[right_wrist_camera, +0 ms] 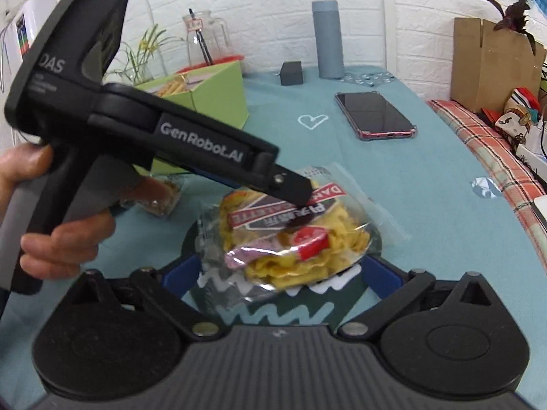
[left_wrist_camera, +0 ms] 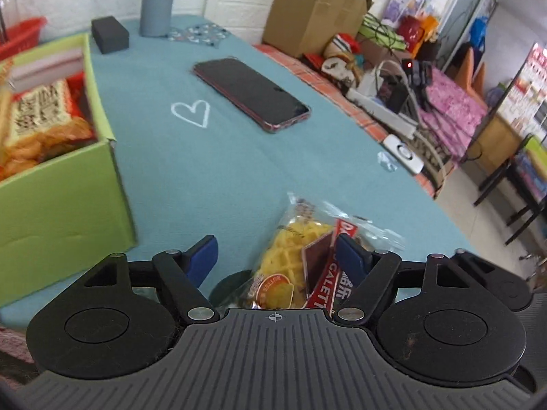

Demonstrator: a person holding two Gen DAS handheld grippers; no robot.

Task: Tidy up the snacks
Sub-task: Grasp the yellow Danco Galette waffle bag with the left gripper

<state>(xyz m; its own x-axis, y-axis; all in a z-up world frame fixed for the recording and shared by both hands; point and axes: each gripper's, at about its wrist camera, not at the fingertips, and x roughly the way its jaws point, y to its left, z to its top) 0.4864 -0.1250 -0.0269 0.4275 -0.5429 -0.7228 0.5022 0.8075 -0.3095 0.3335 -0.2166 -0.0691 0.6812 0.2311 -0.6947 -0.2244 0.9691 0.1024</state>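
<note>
Two tongs, one loose snack, one part-filled box.

1. Waffle pack (right_wrist_camera: 290, 235): clear wrapper, yellow waffles, red label. Lies on the counter (left_wrist_camera: 239, 171), on a dark printed patch of the cloth, near the box's front corner. Not yet boxed.

2. Left tongs (left_wrist_camera: 277, 256): jaws wide, straddling the pack; the right blue pad (left_wrist_camera: 352, 259) touches or overlaps the wrapper, the left pad stands clear of it on the box side. From the right wrist view one finger tip presses down on the pack's label. No grip closed yet, as far as can be told.

3. Right tongs (right_wrist_camera: 280, 275): jaws wide, on the side of the pack away from the box, pads either side of the pack's near edge, holding nothing.

4. Green box (left_wrist_camera: 68, 198): open top, already holding several snacks (left_wrist_camera: 44, 116), among them a printed packet and orange-wrapped pieces.

5. Small packet (right_wrist_camera: 164, 198): between box and pack, partly hidden behind the left tongs; contents unclear, probably another snack awaiting sorting.

6. Phone (left_wrist_camera: 253, 94): face up, beyond the box's open side, well apart from the pack. Not task goods.

7. Grey bottle (right_wrist_camera: 328, 39) and black block (right_wrist_camera: 291, 72): beyond the box, at the counter's far edge.

Progress, judged: well along; box stocked, one pack plus possibly the small packet left. Step in hand: closing on the waffle pack for transfer to the box.
</note>
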